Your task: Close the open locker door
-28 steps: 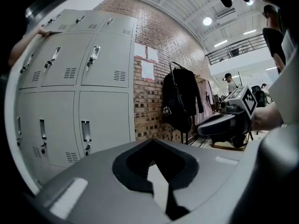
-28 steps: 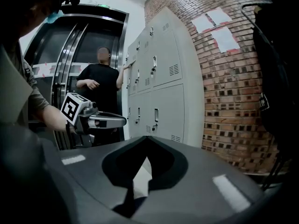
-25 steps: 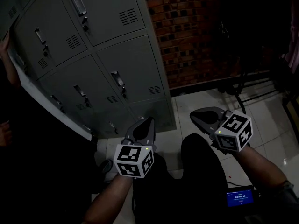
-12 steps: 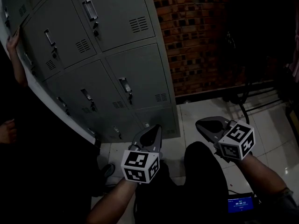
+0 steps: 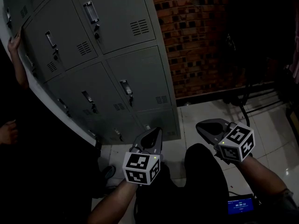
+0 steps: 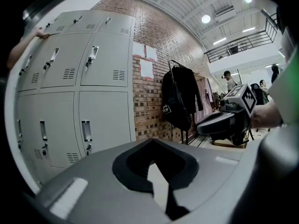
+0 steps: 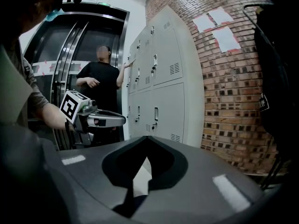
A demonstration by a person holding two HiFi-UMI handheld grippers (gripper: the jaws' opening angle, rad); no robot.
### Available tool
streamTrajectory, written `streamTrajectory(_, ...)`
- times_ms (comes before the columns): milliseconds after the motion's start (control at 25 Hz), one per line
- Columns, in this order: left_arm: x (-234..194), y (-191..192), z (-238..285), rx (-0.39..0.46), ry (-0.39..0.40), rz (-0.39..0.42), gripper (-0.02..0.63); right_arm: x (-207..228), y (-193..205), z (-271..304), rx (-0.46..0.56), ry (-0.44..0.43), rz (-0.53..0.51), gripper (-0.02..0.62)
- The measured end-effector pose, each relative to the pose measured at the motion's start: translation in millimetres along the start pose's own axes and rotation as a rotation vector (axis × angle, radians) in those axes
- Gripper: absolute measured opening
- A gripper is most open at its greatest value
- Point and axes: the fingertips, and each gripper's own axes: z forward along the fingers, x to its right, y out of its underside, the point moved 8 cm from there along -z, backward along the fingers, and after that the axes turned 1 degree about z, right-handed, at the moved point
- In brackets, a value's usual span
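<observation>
Open tiled floor fronts the lockers; a person stands alongside.

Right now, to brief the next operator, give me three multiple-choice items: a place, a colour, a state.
1. What stands directly right of the lockers? A a window; B a brick wall; C a shelf.
2. What colour are the locker doors? A grey; B red; C blue.
3. How are the right gripper's jaws? A wide apart; B closed on a handle; C together, empty.
Answers: B, bricks adjoin the locker side; A, every door is grey; C, its own view shows closed jaws holding nothing.
</observation>
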Motion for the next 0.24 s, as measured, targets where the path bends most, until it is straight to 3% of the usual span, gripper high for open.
streamTrajectory(240, -0.4, 0.3, -0.7, -0.001, -0.002, 0.001, 0.000, -0.7, -0.5, 0.2, 0.000, 0.000, -0.002, 0.006)
